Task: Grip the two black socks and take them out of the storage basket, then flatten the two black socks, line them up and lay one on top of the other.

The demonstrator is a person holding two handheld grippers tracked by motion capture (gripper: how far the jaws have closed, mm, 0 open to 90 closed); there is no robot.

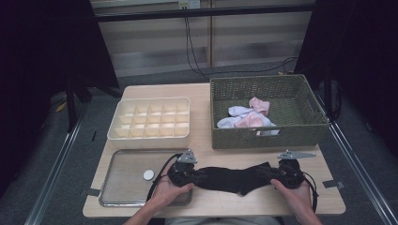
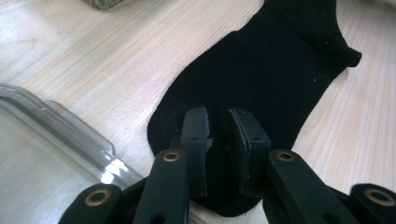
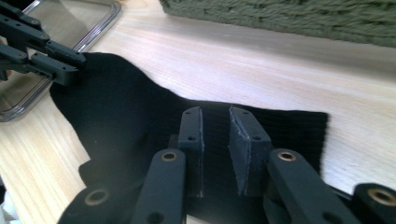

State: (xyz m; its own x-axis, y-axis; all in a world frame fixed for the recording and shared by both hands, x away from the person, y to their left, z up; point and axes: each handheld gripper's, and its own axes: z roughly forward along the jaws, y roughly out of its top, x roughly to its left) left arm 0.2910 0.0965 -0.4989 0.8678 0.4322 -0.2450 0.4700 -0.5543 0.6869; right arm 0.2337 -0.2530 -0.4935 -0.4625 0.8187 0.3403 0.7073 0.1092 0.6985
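Both claws slightly parted over black sock [image 1: 234,178].

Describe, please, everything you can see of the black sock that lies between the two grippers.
The black sock is a short, ribbed-knit one that looks soft. It lies flat and stretched sideways on the wooden table, near its front edge, in front of the woven basket. The left gripper sits at its rounded toe end, beside the metal tray, and the right gripper at its ribbed cuff end. Whether the narrowly parted jaws pinch the fabric cannot be told.
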